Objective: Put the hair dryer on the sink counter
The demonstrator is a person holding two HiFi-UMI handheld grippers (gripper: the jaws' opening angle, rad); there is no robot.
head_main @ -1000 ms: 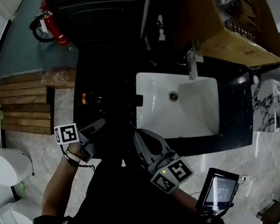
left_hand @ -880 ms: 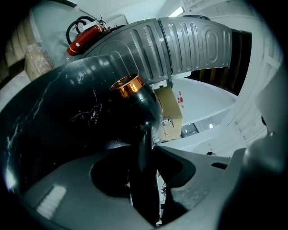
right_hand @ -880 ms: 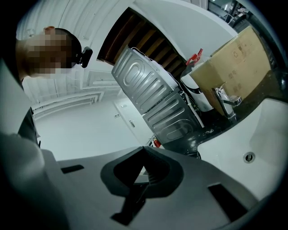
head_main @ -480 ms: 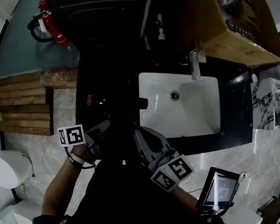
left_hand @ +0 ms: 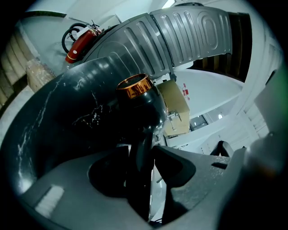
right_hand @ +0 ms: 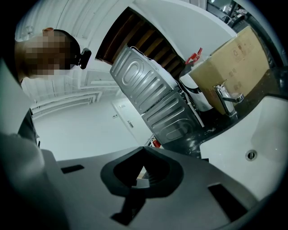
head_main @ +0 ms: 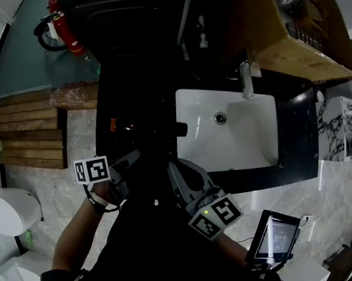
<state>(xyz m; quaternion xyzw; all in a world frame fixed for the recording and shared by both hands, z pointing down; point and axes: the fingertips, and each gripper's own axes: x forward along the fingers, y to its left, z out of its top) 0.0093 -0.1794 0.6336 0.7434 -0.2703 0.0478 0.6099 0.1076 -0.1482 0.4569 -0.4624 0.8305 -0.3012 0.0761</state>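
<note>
The hair dryer (left_hand: pixel 140 101) is black with a copper ring (left_hand: pixel 134 86) at its nozzle. My left gripper (left_hand: pixel 140 157) is shut on its handle, which stands upright between the jaws. It hangs over the black marble counter (left_hand: pixel 54 121) to the left of the white sink (head_main: pixel 228 138). In the head view the left gripper (head_main: pixel 126 167) and the dark dryer (head_main: pixel 155 136) sit at the counter's near left part. My right gripper (head_main: pixel 183 176) is close beside it, in front of the sink. Its jaws (right_hand: pixel 137 182) are shut with nothing in them.
A faucet (head_main: pixel 246 80) stands at the sink's far rim, under a cardboard box (head_main: pixel 290 26). A red fire extinguisher (head_main: pixel 69 29) lies far left beside a dark appliance. A tablet (head_main: pixel 275 236) stands at the near right. Wooden slats (head_main: pixel 29 133) lie on the floor at left.
My left gripper with the hair dryer has shifted slightly right, toward the sink. The right gripper has barely moved.
</note>
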